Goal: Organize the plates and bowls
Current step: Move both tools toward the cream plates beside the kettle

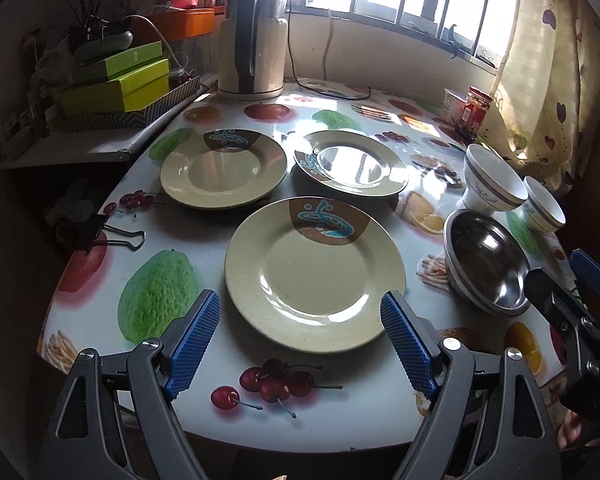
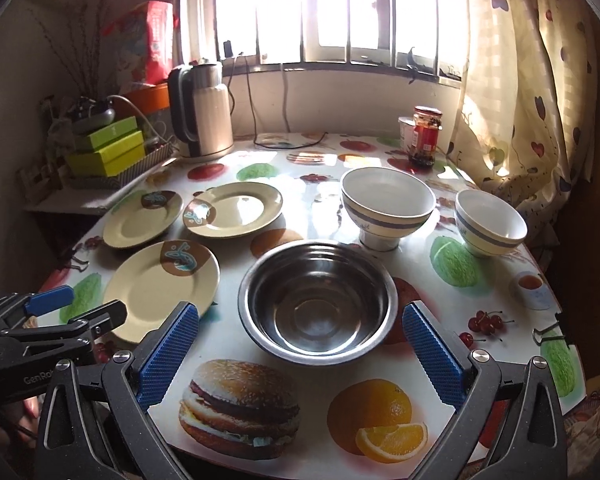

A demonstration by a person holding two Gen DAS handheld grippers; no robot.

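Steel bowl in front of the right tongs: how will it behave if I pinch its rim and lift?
The steel bowl looks thin-walled, so probably light and stiff. Its polished, glossy surface may slip against the right tongs, though the ribbed pads should help. Held by one side of the rim, it would likely tilt.

Round desk [image 2: 319, 368] under a glossy fruit-and-burger print. Bearing three cream plates [image 1: 315, 274] [image 1: 223, 168] [image 1: 351, 164], one steel bowl [image 2: 317, 314], two white bowls [image 2: 387, 206] [image 2: 491, 222], a kettle [image 2: 204, 110], a red-lidded jar [image 2: 424, 136], a white cup [image 2: 406, 131], binder clips [image 1: 112, 232].
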